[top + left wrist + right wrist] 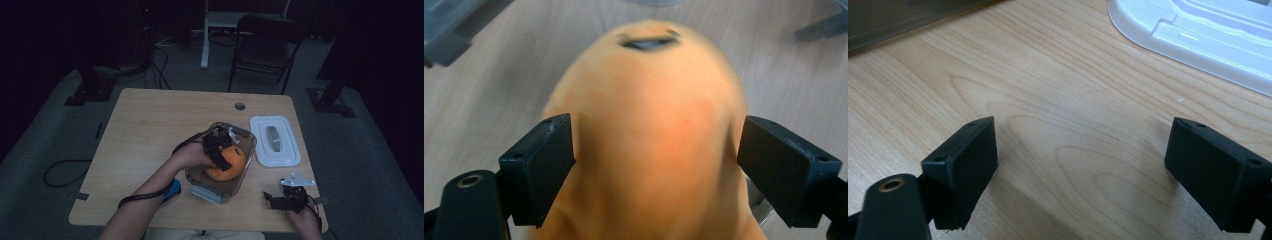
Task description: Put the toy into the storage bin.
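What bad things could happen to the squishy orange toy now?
1. The left gripper has its jaws wide on either side of the orange toy, with a gap showing at one side, so the toy could slip or drop.
2. The toy sits over the clear container, so it might bump the rim and tip it.
3. The white lid lies close beside the container and could get knocked.

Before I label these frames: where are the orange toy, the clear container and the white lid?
orange toy (231, 162): high view, its top.
clear container (246, 136): high view, far rim.
white lid (289, 152): high view, right edge.
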The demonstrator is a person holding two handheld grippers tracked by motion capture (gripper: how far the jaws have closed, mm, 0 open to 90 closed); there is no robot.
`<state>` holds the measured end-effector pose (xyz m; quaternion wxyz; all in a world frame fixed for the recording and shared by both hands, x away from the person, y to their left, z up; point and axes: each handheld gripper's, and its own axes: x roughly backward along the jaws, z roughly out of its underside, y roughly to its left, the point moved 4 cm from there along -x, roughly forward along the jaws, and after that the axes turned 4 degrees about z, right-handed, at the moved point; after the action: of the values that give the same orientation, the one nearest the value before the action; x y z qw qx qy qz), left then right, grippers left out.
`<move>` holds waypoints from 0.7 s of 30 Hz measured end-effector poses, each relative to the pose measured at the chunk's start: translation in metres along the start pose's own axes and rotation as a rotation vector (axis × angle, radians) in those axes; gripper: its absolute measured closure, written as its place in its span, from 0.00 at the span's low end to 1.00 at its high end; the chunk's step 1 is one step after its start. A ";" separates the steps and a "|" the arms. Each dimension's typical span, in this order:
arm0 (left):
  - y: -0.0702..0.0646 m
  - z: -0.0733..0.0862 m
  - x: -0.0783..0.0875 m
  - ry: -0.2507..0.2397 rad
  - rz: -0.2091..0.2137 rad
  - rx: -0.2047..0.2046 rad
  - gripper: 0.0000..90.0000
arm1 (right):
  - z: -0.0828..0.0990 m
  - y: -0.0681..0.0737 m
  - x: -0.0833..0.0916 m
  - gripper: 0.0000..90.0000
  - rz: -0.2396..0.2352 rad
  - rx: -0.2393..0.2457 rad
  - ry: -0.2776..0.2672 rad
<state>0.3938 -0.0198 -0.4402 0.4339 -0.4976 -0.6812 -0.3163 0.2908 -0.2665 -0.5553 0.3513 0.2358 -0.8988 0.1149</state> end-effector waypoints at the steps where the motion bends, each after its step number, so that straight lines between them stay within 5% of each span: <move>1: 0.000 0.001 0.002 -0.006 0.002 0.009 0.16 | 0.000 0.000 0.000 0.14 0.000 0.001 0.000; 21: -0.007 0.026 0.044 -0.126 -0.018 0.029 0.16 | 0.000 0.000 0.000 0.14 0.001 0.002 0.000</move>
<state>0.3746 0.0180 -0.4112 0.3946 -0.5039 -0.7162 -0.2782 0.2909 -0.2665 -0.5554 0.3507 0.2357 -0.8989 0.1161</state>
